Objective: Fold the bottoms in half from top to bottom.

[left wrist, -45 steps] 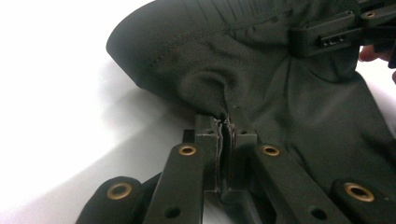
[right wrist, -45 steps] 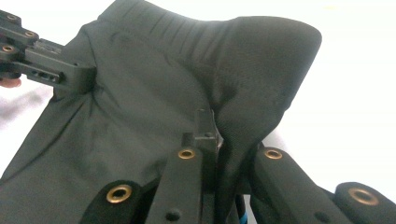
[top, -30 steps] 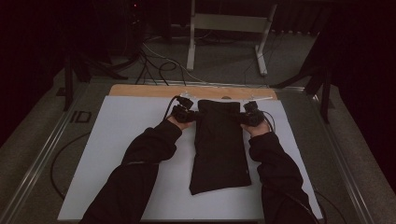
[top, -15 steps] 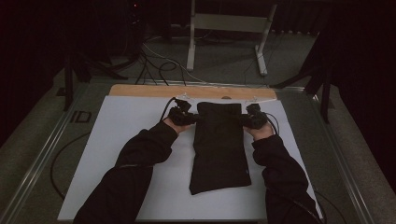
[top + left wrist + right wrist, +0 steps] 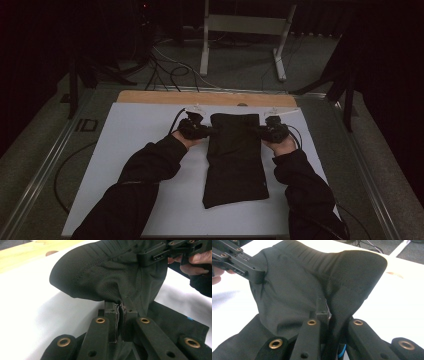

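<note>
Two grips hold one dark garment (image 5: 235, 160), which looks like a folded pair of trousers or a similar piece lying lengthwise on the white table cover (image 5: 125, 165). Nearest to me, the lower end lies flat and untouched. Farther up, my left gripper (image 5: 196, 131) pinches the cloth at its left edge; in the left gripper view its jaws are pressed nearly together with a thin fold of fabric (image 5: 120, 312) squeezed between the pads. My right gripper (image 5: 272, 132) does the same at the opposite edge, jaws narrow and clamped on a fold (image 5: 329, 315) of the same cloth. Both gripper views show the ribbed band at the top end bulging up off the table, so I judge I am holding the two corners level with each other to lift the far end evenly, probably to fold it toward me without skewing.

As for writing, I can read none. A small blue mark (image 5: 190, 318) sits on the flat part of the garment, too small to make out. Beyond the cloth, the wooden strip (image 5: 200, 97) runs along the table's far edge, then a grey metal stand (image 5: 245, 25) on the floor.
</note>
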